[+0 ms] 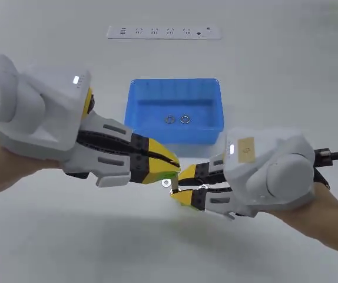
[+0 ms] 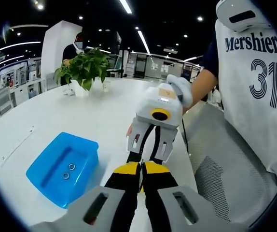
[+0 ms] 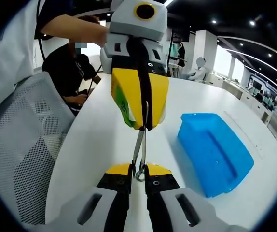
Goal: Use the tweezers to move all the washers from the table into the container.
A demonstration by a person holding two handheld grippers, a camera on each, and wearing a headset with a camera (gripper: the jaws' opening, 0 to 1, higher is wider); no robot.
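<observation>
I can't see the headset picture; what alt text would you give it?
The left gripper and right gripper meet tip to tip above a white table, a washer between them. Behind, a blue container holds two more washers.

Blue container [image 1: 135, 109], two washers [image 1: 169, 119] lying flat inside, thin metal tweezers [image 3: 139, 145], third washer [image 1: 166, 183] just beside them

Three washers [image 1: 184, 119], one container [image 1: 135, 100], one tweezers [image 3: 141, 145]
</observation>
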